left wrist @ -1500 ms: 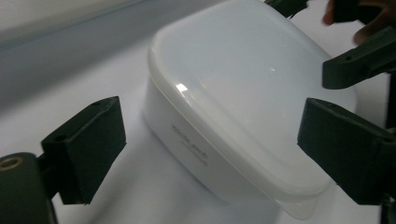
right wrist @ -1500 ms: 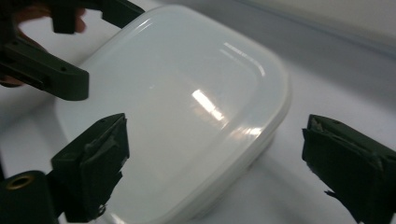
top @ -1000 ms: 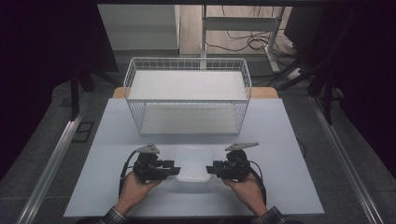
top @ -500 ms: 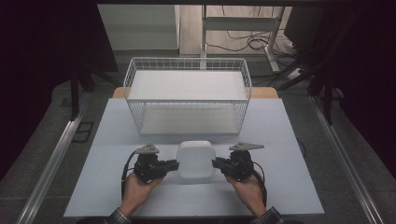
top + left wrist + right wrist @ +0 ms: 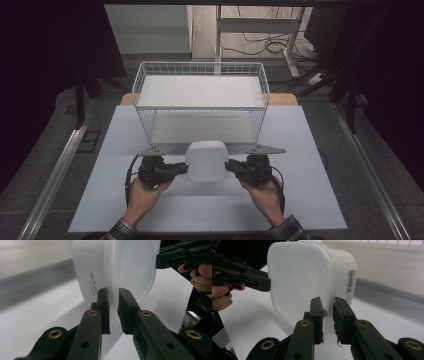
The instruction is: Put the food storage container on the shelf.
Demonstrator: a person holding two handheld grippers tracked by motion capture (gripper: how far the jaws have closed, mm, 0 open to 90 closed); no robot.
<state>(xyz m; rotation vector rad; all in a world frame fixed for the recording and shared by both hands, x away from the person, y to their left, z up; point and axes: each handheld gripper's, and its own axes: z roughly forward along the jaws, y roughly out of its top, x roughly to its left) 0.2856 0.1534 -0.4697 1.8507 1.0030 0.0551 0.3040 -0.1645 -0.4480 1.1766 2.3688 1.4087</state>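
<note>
A white plastic lidded container (image 5: 206,161) hangs above the table's front part, tipped on edge, one broad face turned up toward the high camera. My left gripper (image 5: 184,168) is shut on its left rim and my right gripper (image 5: 229,167) on its right rim. In the left gripper view the jaws (image 5: 112,291) pinch the thin rim of the container (image 5: 130,270), which bears a printed label. In the right gripper view the jaws (image 5: 327,300) clamp the rim of the container (image 5: 297,277) beside a barcode sticker, with the left gripper (image 5: 265,285) on the far side.
A white wire basket (image 5: 200,63) stands just behind the container, on the far half of the pale table (image 5: 120,205). Dark floor and metal rails flank the table. Cables and a stand's legs lie beyond the basket.
The container lay flat and low between the grippers a second ago. Both grippers have since lifted it and tipped it up on edge, closer to the basket.
</note>
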